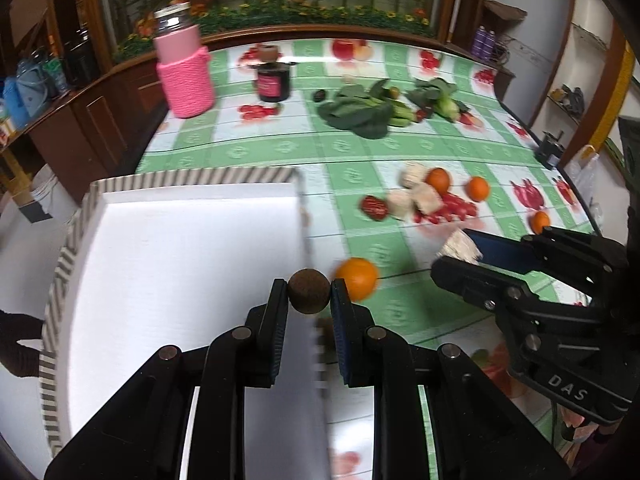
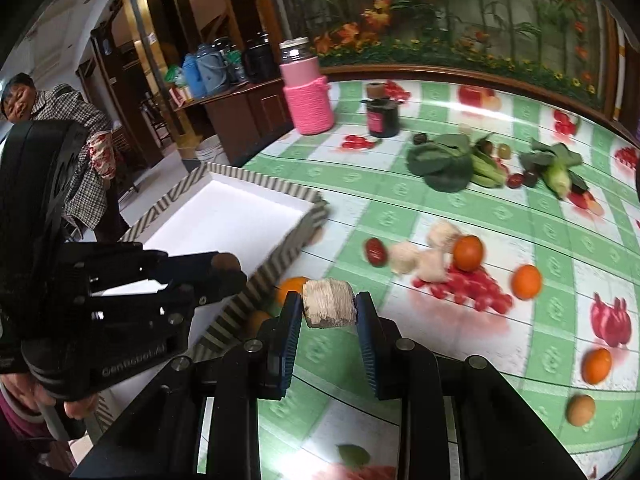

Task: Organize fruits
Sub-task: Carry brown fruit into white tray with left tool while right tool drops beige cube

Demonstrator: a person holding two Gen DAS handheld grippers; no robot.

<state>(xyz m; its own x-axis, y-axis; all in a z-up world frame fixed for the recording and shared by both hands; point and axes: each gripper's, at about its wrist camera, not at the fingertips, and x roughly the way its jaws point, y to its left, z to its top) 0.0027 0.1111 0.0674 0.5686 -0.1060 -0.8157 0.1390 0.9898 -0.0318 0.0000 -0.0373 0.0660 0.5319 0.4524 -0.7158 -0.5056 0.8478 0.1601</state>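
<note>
1. Far left: a white box [image 1: 180, 264] with a striped rim sits at the left edge of the counter [image 1: 280, 148], which is covered in a green checked cloth printed with fruit. The box interior shows bare white in both views.
2. The left gripper [image 1: 309, 291] has its jaws clenched on a small brown round fruit [image 1: 309, 290], held above the box's right rim. The right wrist view shows this gripper [image 2: 224, 270] from the side, over the box [image 2: 232, 216], with only a sliver of the brown fruit [image 2: 226, 261] visible.
3. Just right of the box rim, an orange [image 1: 357, 279] lies on the counter. The right wrist view shows it [image 2: 294, 286] partly hidden behind the jaws.
4. The right gripper [image 2: 328, 307] has its jaws grasping a pale fibrous chunk [image 2: 329, 307], held above the counter near the box corner. The left wrist view shows that gripper [image 1: 460, 254] from the side, with the chunk [image 1: 460, 246] at its tips.
5. Centre: a red date [image 2: 375, 252], three pale chunks [image 2: 424, 252] and two oranges [image 2: 468, 253] lie close together.
6. Right, only in the right wrist view: another orange [image 2: 597, 365] and a tan round fruit [image 2: 581, 410].
7. At the back: a pink bottle [image 1: 182, 68], a dark jar [image 1: 274, 82] and leafy greens [image 1: 362, 110].
</note>
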